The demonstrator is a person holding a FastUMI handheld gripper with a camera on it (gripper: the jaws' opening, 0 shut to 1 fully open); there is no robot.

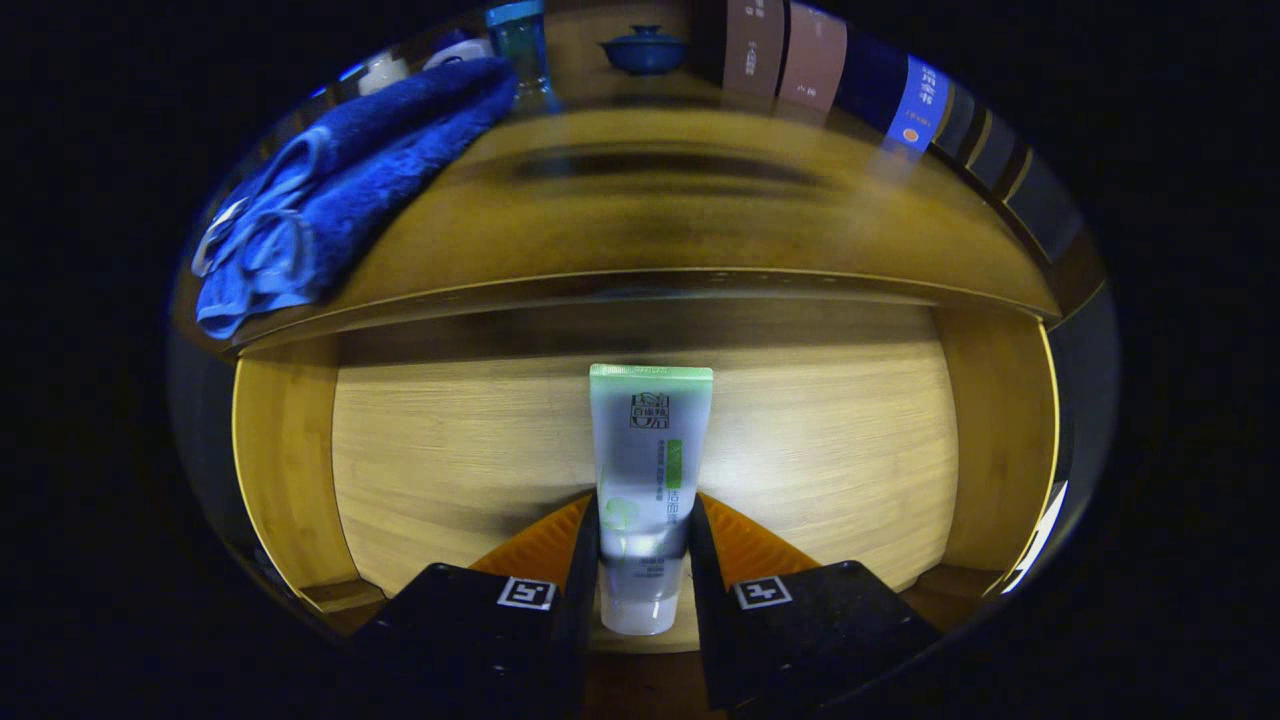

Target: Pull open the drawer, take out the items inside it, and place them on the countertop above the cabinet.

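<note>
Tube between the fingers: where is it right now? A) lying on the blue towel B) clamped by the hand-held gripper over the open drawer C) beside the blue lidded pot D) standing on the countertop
B: the hand-held gripper presses on the tube from both sides, with the drawer floor behind it.

A home-like bathroom corner: wooden cabinet countertop [700, 215] with a blue towel [350, 180] and toiletry bottles [522, 45].

The open wooden drawer [800, 440] is carrying a pale tube [648, 470], which is lying on its floor with the gripper [643, 545] fingers pressing its lower end from both sides. Above, the countertop [700, 220] is bearing a blue towel [350, 180], a blue lidded bowl [645, 50] and a bottle [520, 45].
</note>
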